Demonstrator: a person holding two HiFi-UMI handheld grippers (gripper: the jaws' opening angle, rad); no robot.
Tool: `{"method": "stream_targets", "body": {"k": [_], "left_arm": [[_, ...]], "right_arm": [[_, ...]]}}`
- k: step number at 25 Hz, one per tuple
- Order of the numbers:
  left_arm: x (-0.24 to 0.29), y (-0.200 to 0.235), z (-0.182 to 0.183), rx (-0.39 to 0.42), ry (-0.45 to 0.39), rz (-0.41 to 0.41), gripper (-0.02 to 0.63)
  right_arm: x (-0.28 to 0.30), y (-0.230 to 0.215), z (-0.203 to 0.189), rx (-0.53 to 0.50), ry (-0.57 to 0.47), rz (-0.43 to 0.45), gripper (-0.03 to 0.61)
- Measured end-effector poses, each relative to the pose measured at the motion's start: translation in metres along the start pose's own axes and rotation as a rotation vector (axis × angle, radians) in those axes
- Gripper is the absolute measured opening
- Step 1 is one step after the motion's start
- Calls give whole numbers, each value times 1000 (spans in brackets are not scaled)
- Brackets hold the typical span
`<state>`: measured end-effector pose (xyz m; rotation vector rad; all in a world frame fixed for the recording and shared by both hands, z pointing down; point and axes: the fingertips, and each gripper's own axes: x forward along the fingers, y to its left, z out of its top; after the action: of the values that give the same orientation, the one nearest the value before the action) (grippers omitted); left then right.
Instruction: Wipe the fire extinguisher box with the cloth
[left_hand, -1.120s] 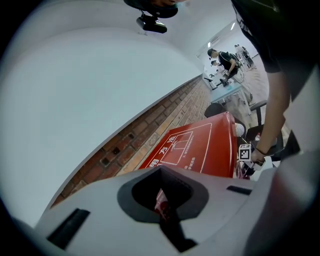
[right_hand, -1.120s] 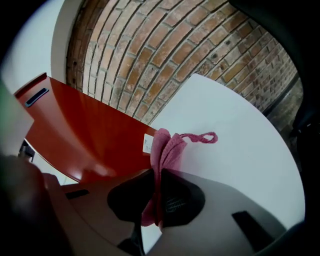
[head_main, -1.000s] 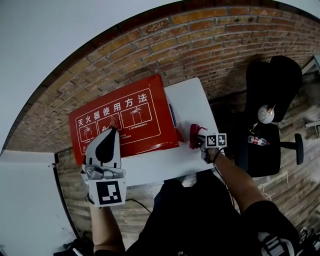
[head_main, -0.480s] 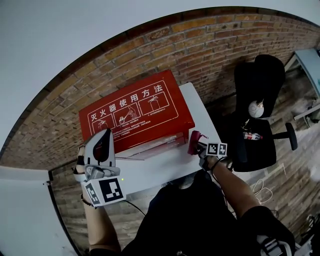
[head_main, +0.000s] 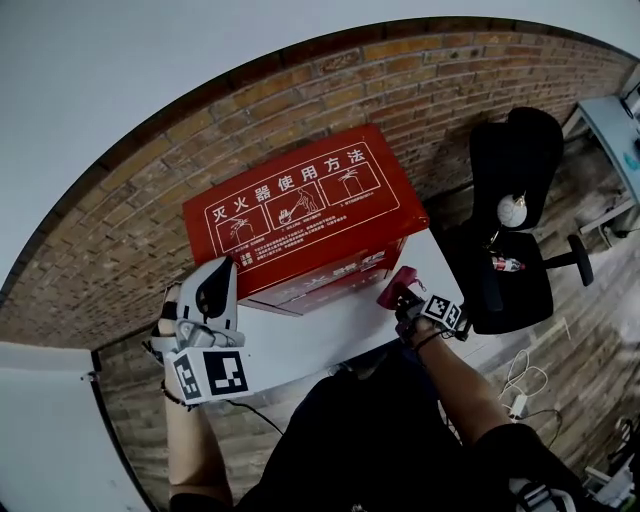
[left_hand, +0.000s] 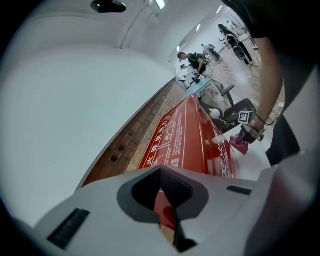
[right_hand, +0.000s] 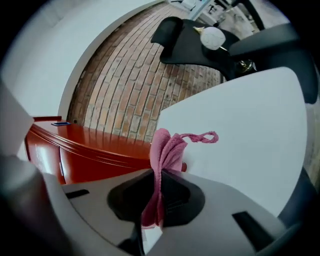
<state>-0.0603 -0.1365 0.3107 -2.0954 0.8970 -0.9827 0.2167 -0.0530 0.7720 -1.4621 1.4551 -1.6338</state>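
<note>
The fire extinguisher box, red with white print on its lid, is lying in the centre of the head view, on the white table that is standing against the brick wall; a black office chair is waiting at the right edge. A second ago the left gripper was reaching over the lower left corner of the box; now it is hanging off that corner, at the lower left of the frame, with its jaws pressed together and nothing between them. The right gripper is remaining just below the lower right corner of the box and is clamping the pink cloth, which is sticking up from its jaws, bunched, near the box but not clearly touching it. So the wiping is probably not going on at this moment: the cloth must first be brought onto the red surface.
</note>
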Motion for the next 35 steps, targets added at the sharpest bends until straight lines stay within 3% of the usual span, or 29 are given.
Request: {"method": "stream_targets", "body": {"k": [3, 9, 15, 35], "left_arm": [[2, -5, 4, 18, -43, -19, 14], [5, -6, 13, -22, -109, -61, 12], [10, -8, 16, -45, -94, -87, 12], [13, -9, 17, -75, -100, -97, 12]], "right_arm": [[-2, -7, -10, 67, -81, 0, 51], [7, -9, -22, 198, -220, 15, 51], [33, -11, -26, 269, -254, 52, 51], [32, 36, -22, 193, -260, 187, 51]]}}
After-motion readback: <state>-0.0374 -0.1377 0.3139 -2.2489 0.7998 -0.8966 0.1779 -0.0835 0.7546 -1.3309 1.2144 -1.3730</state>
